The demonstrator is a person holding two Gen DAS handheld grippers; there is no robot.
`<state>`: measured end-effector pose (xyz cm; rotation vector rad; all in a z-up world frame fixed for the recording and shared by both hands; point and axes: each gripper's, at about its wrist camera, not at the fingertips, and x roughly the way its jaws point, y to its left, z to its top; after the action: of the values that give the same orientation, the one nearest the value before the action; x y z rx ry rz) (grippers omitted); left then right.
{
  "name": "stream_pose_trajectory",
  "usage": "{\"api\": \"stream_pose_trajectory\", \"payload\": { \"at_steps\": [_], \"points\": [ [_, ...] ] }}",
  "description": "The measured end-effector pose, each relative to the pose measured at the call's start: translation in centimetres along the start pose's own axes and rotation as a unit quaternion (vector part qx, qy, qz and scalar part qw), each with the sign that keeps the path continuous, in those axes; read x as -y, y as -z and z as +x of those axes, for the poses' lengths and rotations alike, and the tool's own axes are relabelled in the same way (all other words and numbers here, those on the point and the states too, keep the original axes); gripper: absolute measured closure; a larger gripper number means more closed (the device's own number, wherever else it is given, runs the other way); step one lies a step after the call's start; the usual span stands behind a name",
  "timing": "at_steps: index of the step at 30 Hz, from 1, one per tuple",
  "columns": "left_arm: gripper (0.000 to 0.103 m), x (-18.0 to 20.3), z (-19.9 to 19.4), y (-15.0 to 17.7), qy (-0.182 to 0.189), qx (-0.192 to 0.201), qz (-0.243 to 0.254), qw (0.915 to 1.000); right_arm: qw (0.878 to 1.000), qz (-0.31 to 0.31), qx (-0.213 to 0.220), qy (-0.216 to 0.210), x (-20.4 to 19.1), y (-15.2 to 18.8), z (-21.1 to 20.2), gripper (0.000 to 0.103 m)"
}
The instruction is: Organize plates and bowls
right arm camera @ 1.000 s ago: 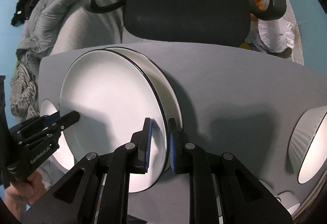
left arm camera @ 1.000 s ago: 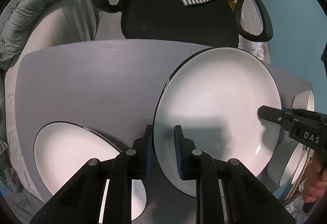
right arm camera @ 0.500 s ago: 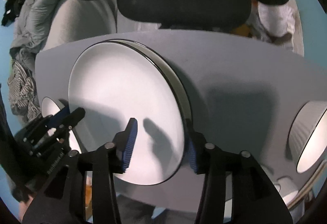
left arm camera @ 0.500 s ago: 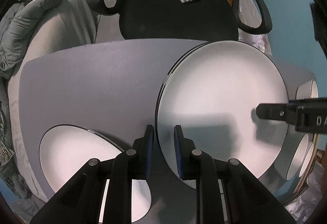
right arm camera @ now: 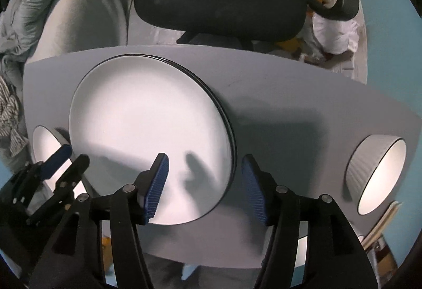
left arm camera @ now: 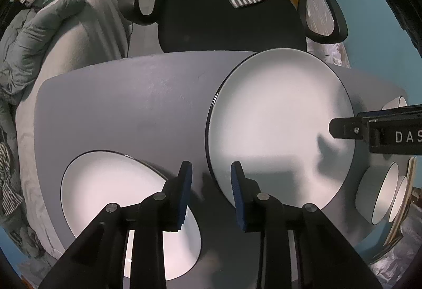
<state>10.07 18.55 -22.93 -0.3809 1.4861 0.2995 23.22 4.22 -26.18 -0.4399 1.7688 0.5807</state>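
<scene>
A large white plate with a black rim lies flat on a second plate of the same kind, whose rim shows just outside it. My left gripper points down over the plate's left edge. Its jaws are opening, the rim stands between the blue pads, and neither pad touches it. My right gripper straddles the plate's right edge. Its jaws are opening wider and stand clear of the rim. A smaller white plate lies under the left gripper's arms.
The grey table bears a ribbed white bowl at the right, with more bowls near that edge. A black office chair stands behind the table, and grey bedding lies at the left.
Both grippers were shut on opposite edges of the large plate. The right let go first, then the left, and the plate now lies flat on the plate beneath.
</scene>
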Motion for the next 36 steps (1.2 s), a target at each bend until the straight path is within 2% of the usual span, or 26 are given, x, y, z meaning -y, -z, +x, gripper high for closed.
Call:
{"api": "stream_pose_trajectory", "payload": {
  "at_steps": [3,5,9,11,13,18,25,36],
  "points": [
    [0.070,-0.2,-0.5,0.3,-0.003,0.004,-0.006,1.0000,1.000,-0.012,0.004,0.001,-0.5,0.4,-0.5,0.044],
    [0.062,-0.5,-0.8,0.6,-0.004,0.008,-0.009,0.9999,0.999,-0.026,0.018,0.015,-0.9,0.7,-0.9,0.042],
    [0.061,-1.1,-1.9,1.4,-0.007,0.018,-0.014,0.9997,0.997,-0.055,0.036,0.028,-2.0,1.9,-1.9,0.037],
    [0.056,-1.8,-2.4,2.0,-0.007,0.020,-0.021,0.9996,0.995,-0.078,0.047,0.039,-2.9,2.6,-2.6,0.034],
    [0.049,-2.8,-3.1,2.9,-0.005,0.024,-0.033,0.9992,0.993,-0.098,0.057,0.045,-3.6,3.2,-3.1,0.034],
    [0.045,-5.1,-4.3,5.0,-0.010,0.025,-0.053,0.9983,0.987,-0.137,0.072,0.041,-5.6,4.4,-4.0,0.034],
    [0.032,-9.3,-5.8,7.8,-0.009,0.028,-0.102,0.9944,0.974,-0.205,0.087,0.041,-9.6,5.9,-4.3,0.034],
    [0.031,-15.3,-5.2,11.5,-0.016,0.019,-0.176,0.9841,0.959,-0.270,0.085,0.029,-15.6,6.6,-4.0,0.034]
  ]
}}
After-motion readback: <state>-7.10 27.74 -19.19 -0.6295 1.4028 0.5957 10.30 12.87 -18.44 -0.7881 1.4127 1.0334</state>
